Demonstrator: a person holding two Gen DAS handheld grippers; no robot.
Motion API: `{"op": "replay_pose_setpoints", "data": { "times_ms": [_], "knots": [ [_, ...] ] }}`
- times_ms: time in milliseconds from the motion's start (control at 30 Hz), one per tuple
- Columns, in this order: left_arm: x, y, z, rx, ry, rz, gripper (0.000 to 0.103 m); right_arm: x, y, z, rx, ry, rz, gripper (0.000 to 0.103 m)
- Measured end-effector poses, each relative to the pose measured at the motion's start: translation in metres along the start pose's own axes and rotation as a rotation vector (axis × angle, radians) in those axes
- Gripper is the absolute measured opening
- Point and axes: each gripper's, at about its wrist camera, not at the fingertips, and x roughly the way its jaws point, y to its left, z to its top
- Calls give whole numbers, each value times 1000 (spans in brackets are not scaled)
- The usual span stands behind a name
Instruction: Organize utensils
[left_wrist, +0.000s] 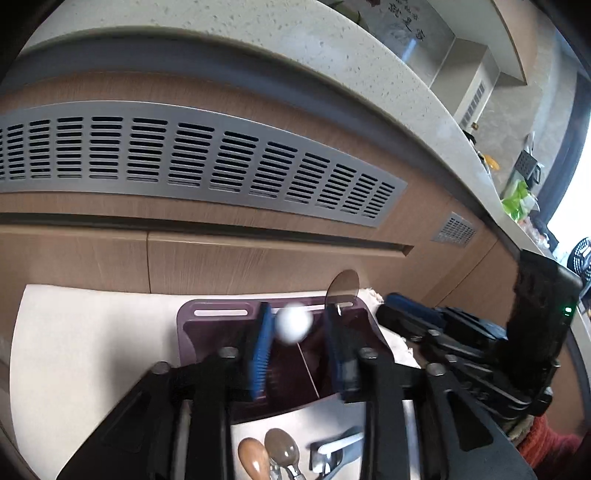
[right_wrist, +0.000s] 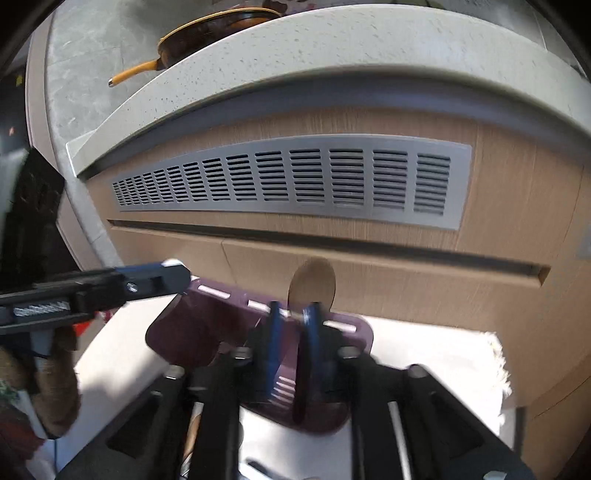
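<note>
Two views, one purple caddy: both my tools point at it.

Left view, tool: my left gripper (left_wrist: 299, 354) has jaws apart, pads pressing nothing; a blurred white ball-like thing (left_wrist: 293, 325) shows between them, what it is I cannot tell.
Left view, caddy: purple utensil caddy (left_wrist: 218, 325) straight ahead on the white mat (left_wrist: 92, 332), divider running near to far.
Left view, loose utensils: wooden-ended spoons (left_wrist: 266, 456) and a metal tool (left_wrist: 334, 450) lie near, below the jaws.
Right view, tool: my right gripper (right_wrist: 293, 343) part open, holding nothing I can see.
Right view, spoon: wooden spoon (right_wrist: 313, 282) stands upright in the caddy, just beyond the jaws.
Nearer hand: left, to the loose utensils, I judge.
</note>
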Motion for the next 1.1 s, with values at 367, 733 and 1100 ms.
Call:
{"op": "replay_pose_setpoints", "data": {
  "times_ms": [367, 733, 1100],
  "knots": [
    [-73, -20, -51, 89, -102, 193, 50, -50, -9, -67, -46, 100, 3, 27],
    [-56, 15, -157, -24, 133, 216, 50, 10, -77, -138, 249, 339, 58, 28],
    [-48, 21, -167, -73, 176, 185, 50, -34, -20, -178, 178, 357, 175, 28]
  ]
}}
